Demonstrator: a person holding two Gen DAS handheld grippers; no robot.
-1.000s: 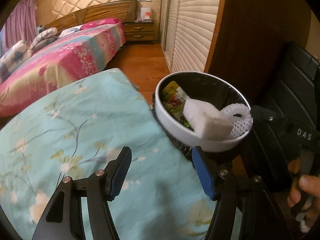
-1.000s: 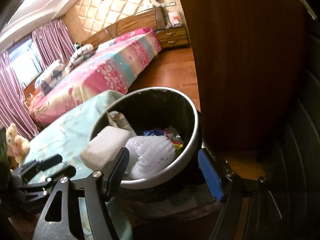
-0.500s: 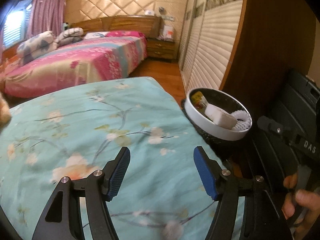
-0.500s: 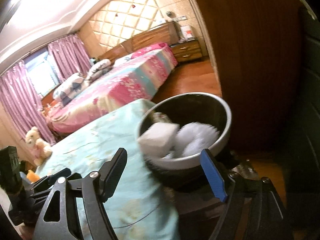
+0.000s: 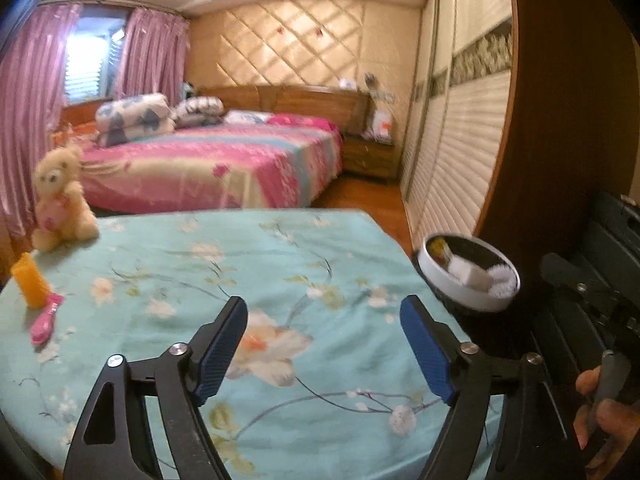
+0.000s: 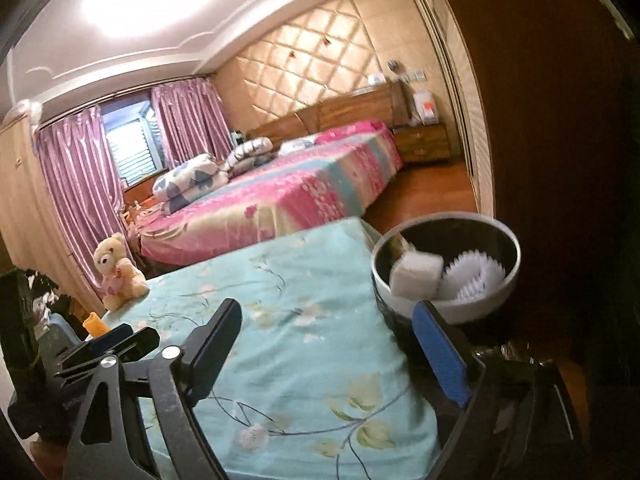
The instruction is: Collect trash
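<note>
A round bin (image 5: 460, 284) with a white rim and black inside stands by the right edge of the table; in the right wrist view its rim (image 6: 508, 284) is close ahead on the right. It holds a white foam block (image 6: 416, 274), a white foam net (image 6: 474, 276) and a colourful wrapper (image 5: 438, 248). My left gripper (image 5: 324, 344) is open and empty above the teal flowered tablecloth (image 5: 280, 280). My right gripper (image 6: 324, 340) is open and empty, its blue pad just in front of the bin.
An orange cylinder (image 5: 30, 286), a pink brush (image 5: 46, 324) and a teddy bear (image 5: 60, 200) sit at the table's left. A dark wooden cabinet (image 5: 560, 120) rises right of the bin. A pink bed (image 5: 220, 168) lies beyond.
Both grippers have pulled back and up from the bin, which now looks smaller and farther away. Both stay open and empty. The table's left-hand objects have come into view.
</note>
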